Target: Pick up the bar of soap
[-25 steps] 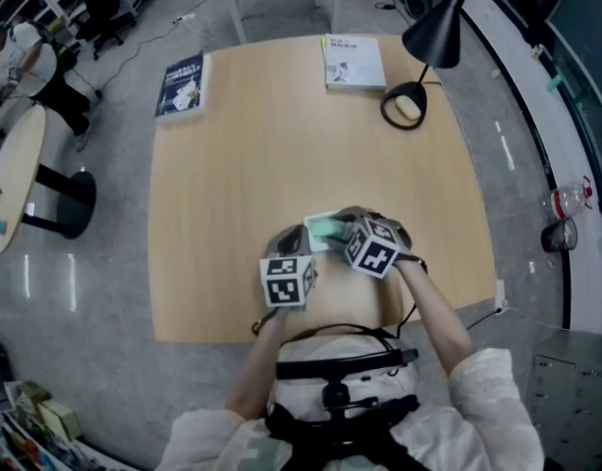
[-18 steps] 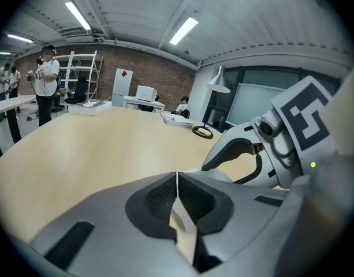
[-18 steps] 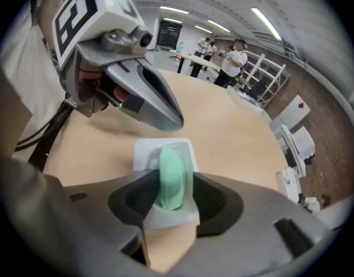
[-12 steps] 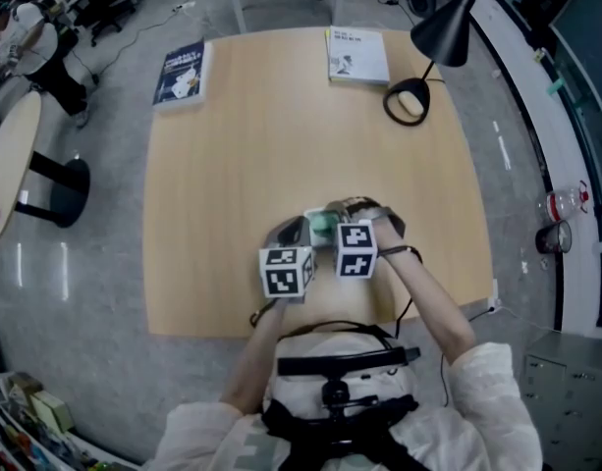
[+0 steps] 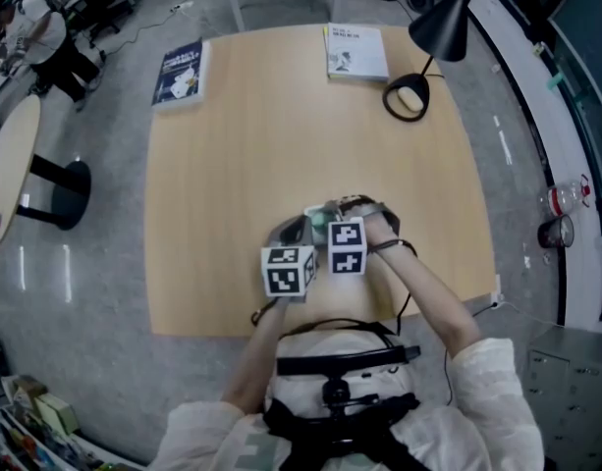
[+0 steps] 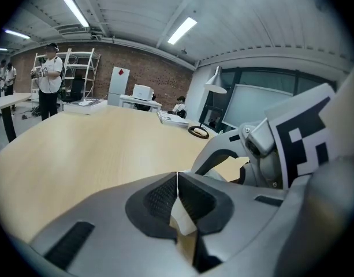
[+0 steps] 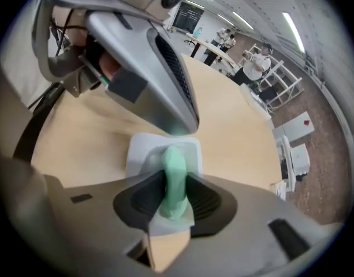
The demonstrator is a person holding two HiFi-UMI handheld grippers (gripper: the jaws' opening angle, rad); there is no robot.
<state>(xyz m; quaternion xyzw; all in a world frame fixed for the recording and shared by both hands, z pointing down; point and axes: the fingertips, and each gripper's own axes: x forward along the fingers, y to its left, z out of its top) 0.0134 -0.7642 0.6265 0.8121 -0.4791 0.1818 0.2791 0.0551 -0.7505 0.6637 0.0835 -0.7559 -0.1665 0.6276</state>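
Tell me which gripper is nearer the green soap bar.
Right. The right gripper has just been closing on the soap bar, pads against its sides; the left gripper is shut on the white dish at its rim.

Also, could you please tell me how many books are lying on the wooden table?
2. A dark blue book lies at the table's far left corner; a white book lies at the far edge, beside the lamp's base. None else shows.
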